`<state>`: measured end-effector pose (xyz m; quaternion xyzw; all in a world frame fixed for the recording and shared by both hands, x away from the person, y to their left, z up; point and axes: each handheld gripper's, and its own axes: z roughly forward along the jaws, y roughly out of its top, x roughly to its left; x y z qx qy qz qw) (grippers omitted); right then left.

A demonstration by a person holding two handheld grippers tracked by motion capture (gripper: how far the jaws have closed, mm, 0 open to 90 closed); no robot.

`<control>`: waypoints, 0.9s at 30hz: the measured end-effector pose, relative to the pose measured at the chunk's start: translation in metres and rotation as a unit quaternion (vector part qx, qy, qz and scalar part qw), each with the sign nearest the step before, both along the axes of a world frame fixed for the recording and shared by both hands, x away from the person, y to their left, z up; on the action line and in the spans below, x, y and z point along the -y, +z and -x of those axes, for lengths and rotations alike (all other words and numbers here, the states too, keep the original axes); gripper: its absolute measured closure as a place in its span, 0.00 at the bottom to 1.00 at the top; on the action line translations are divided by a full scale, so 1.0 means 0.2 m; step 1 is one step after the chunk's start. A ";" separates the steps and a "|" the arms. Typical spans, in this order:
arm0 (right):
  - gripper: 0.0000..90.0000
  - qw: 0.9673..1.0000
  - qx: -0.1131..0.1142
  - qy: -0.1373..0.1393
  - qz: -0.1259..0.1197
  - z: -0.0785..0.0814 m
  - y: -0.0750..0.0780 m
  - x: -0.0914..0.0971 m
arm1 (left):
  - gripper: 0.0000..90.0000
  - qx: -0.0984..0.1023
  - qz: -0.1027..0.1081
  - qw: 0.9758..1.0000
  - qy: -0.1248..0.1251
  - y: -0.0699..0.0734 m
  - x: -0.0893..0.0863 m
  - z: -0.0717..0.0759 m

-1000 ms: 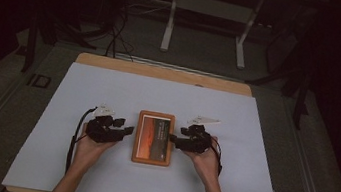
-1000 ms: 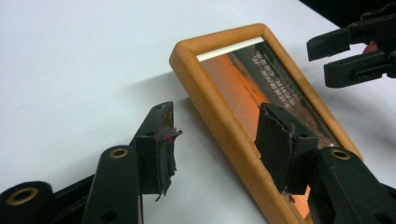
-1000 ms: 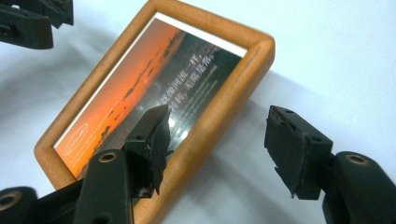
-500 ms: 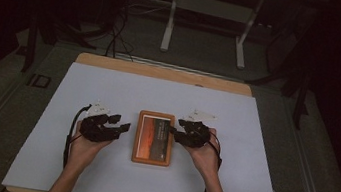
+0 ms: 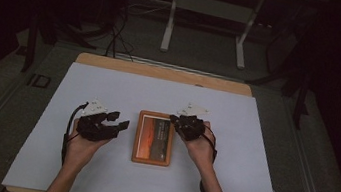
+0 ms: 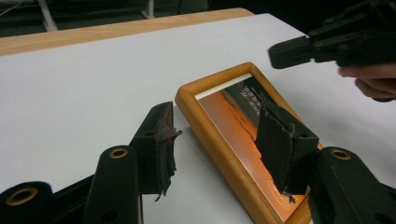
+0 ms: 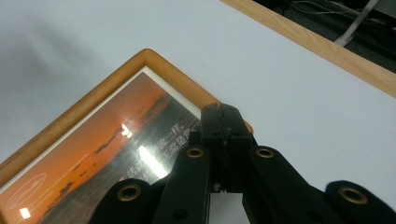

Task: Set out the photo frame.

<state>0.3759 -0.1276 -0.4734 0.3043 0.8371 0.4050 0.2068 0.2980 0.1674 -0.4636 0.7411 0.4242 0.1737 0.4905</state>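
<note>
Two shut jaws above picture frame

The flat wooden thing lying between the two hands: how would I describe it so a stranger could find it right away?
Start at the wide white sheet covering the wooden table. Near its middle lies a light wooden picture frame with rounded corners, flat on the sheet between the left gripper and the right gripper. Its glossy orange sunset print makes it the one colourful thing beside the black tools.
</note>
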 end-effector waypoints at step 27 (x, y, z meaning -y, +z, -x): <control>1.00 0.999 -0.016 -0.033 0.011 -0.09 -0.10 -0.07 | 0.52 -0.008 0.006 1.000 -0.012 0.00 0.02 0.01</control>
